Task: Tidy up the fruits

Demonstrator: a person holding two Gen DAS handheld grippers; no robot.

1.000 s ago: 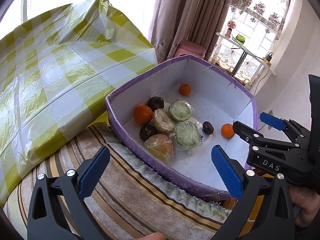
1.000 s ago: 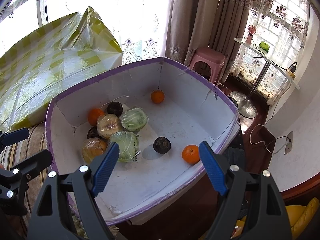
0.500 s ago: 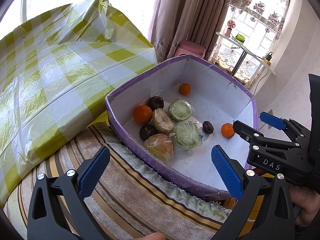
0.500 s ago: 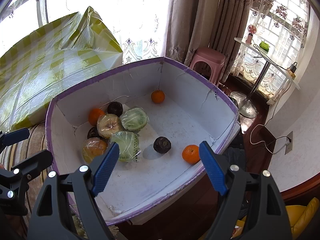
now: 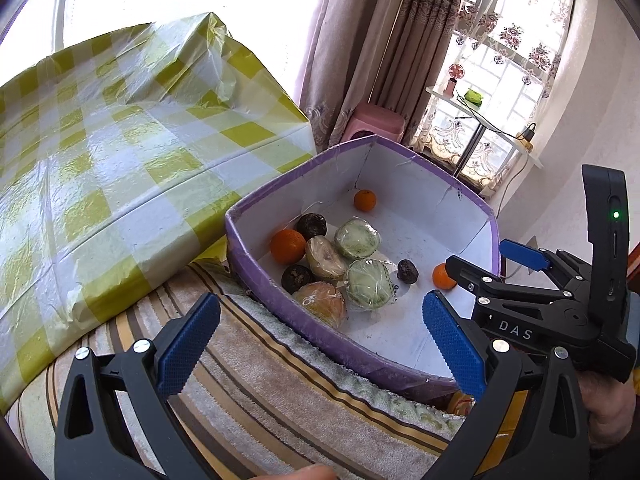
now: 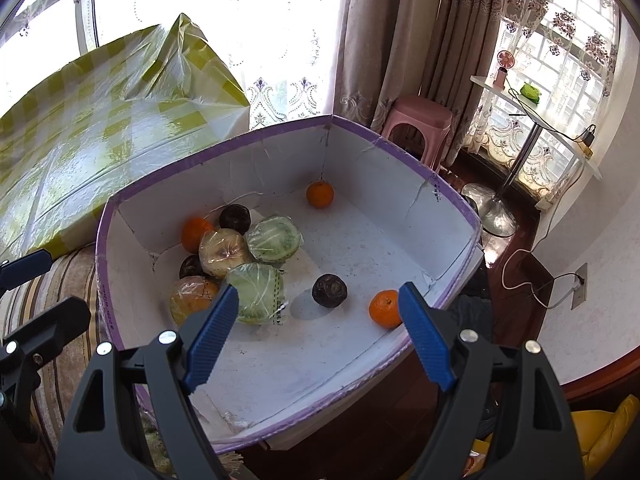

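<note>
A white box with a purple rim (image 5: 256, 276) (image 6: 436, 188) holds the fruit. At its left lie several plastic-wrapped fruits (image 6: 256, 292), an orange (image 6: 195, 232) and dark round fruits (image 6: 235, 217). Apart from them lie an orange at the back (image 6: 320, 194), a dark fruit (image 6: 329, 290) and an orange at the near right (image 6: 385, 308). My left gripper (image 5: 320, 344) is open and empty over the striped cushion, short of the box. My right gripper (image 6: 316, 336) is open and empty above the box's near edge; it also shows in the left wrist view (image 5: 484, 264).
A table with a yellow checked plastic cloth (image 5: 120, 152) stands left of the box. A striped cushion (image 5: 280, 392) lies under the box. A pink stool (image 6: 416, 124), curtains and a small stand table (image 6: 532, 120) are behind. A cable runs to a wall socket (image 6: 578, 286).
</note>
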